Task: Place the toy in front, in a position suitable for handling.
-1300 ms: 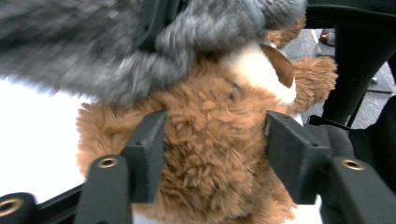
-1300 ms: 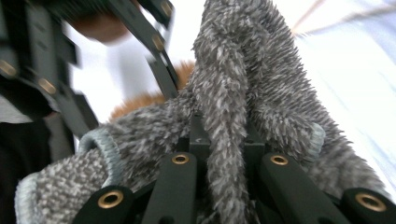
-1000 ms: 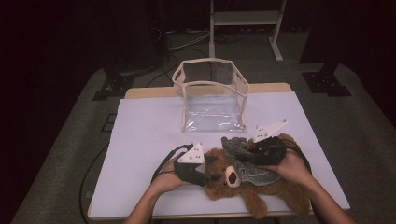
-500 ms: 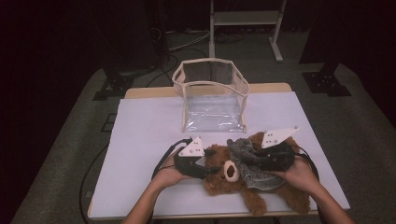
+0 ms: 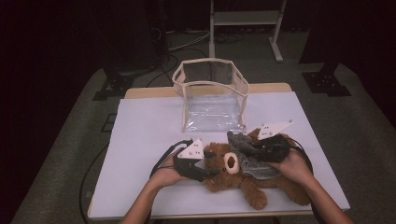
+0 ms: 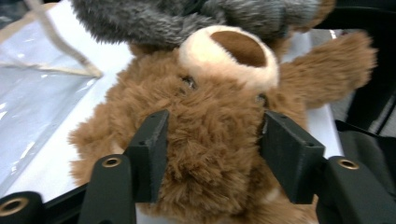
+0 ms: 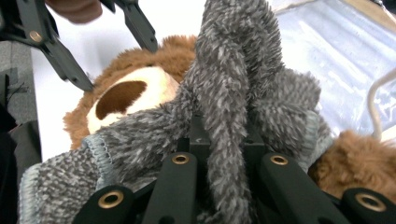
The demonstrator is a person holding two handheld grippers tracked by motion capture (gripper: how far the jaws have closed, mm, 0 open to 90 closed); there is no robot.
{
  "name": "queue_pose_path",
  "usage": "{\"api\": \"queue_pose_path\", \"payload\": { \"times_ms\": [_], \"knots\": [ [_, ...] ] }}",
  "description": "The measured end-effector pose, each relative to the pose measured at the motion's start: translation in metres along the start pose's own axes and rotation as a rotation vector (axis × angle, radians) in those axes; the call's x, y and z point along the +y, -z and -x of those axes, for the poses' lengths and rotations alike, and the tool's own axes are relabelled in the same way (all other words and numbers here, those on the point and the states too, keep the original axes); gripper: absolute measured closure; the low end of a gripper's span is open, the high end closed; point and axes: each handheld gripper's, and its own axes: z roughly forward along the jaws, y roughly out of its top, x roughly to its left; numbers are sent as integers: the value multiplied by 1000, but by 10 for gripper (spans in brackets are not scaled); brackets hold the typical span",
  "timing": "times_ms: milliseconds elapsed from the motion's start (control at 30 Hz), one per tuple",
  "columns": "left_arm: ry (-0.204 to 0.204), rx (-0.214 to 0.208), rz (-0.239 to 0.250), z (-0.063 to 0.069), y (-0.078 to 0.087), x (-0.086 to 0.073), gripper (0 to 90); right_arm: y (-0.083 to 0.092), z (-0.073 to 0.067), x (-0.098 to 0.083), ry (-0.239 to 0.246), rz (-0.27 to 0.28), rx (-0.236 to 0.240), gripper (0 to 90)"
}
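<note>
Your teddy bear (image 5: 243, 175) lies along the worktop's (image 5: 140, 135) near edge, head toward your left; your left tongs (image 5: 205, 169) grip its head (image 6: 210, 135) from the sides (jaws just closing). Your right tongs (image 5: 254, 148) are clenched on the grey garment (image 7: 233, 102) over the bear's body, with the clear bag (image 5: 212, 100) just behind.

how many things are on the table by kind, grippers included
brown teddy bear: 1
grey fuzzy garment: 1
clear plastic bag: 1
grippers: 2, left gripper and right gripper
total: 5
</note>
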Motion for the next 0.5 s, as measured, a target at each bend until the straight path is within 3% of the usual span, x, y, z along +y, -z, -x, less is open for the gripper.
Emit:
{"api": "queue_pose_path", "payload": {
  "times_ms": [200,267,433,500],
  "knots": [
    [65,52,16,-14,-7,3,450,1,-17,15,26,99,58,808],
    [80,67,18,-18,-7,5,450,-2,-25,19,56,95,68,808],
    [71,9,4,-18,-7,4,448,-2,-27,16,80,59,78,806],
    [55,-9,-5,-15,-6,4,445,7,-21,11,81,30,39,805]
  ]
}}
